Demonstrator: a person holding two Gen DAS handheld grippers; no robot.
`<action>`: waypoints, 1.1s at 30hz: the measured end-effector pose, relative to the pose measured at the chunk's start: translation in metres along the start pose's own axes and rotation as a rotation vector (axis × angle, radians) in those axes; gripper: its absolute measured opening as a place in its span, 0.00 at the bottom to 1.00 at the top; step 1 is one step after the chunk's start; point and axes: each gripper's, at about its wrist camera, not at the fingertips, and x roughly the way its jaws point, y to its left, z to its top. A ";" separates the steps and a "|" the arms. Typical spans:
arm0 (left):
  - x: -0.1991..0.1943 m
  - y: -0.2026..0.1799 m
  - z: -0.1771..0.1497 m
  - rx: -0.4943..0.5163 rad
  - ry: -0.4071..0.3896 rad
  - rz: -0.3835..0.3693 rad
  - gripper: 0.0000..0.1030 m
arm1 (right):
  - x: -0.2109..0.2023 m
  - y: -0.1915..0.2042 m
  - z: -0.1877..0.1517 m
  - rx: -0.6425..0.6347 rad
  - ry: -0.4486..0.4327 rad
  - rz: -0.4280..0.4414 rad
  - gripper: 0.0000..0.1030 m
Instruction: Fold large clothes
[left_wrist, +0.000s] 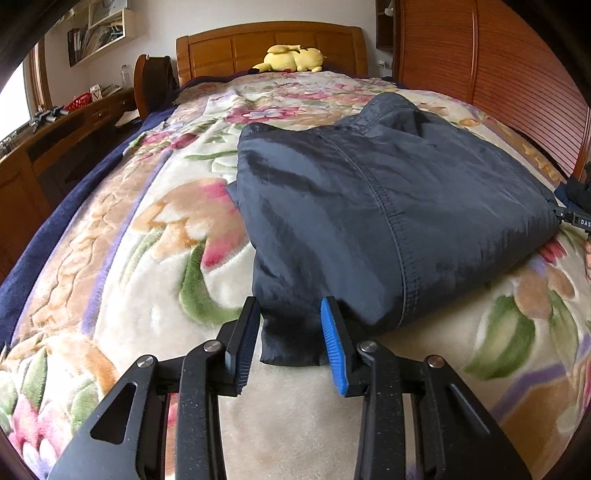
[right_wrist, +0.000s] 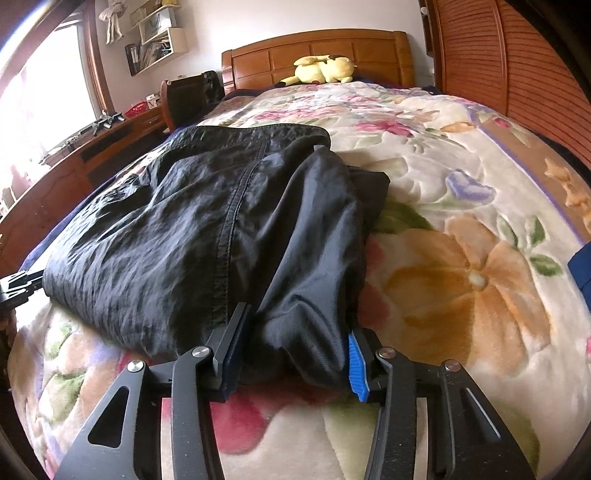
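A dark navy garment (left_wrist: 369, 206) lies folded into a thick rectangle on the floral blanket (left_wrist: 147, 258). My left gripper (left_wrist: 291, 306) is at its near left corner, and a flap of the cloth fills the gap between the black and blue pads. In the right wrist view the same garment (right_wrist: 207, 221) stretches away, and my right gripper (right_wrist: 297, 321) has bunched fabric of the near right corner pressed between its pads. Each gripper shows at the edge of the other's view: the right gripper (left_wrist: 576, 218) and the left gripper (right_wrist: 14, 284).
The bed's wooden headboard (left_wrist: 269, 44) carries a yellow plush toy (left_wrist: 295, 59) at the far end. A wooden desk (left_wrist: 55, 147) with clutter runs along the left. Slatted wooden doors (left_wrist: 480, 74) stand close on the right. A blue item (right_wrist: 581, 269) lies at the blanket's right edge.
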 end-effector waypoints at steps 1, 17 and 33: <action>0.001 -0.001 0.000 -0.002 0.004 -0.004 0.35 | 0.000 0.000 0.000 0.002 -0.001 0.002 0.44; -0.015 -0.004 0.000 -0.008 -0.044 -0.042 0.05 | -0.026 0.038 -0.001 -0.099 -0.086 -0.072 0.19; -0.104 -0.002 -0.051 -0.052 -0.223 -0.082 0.05 | -0.092 0.051 -0.032 -0.139 -0.073 -0.067 0.17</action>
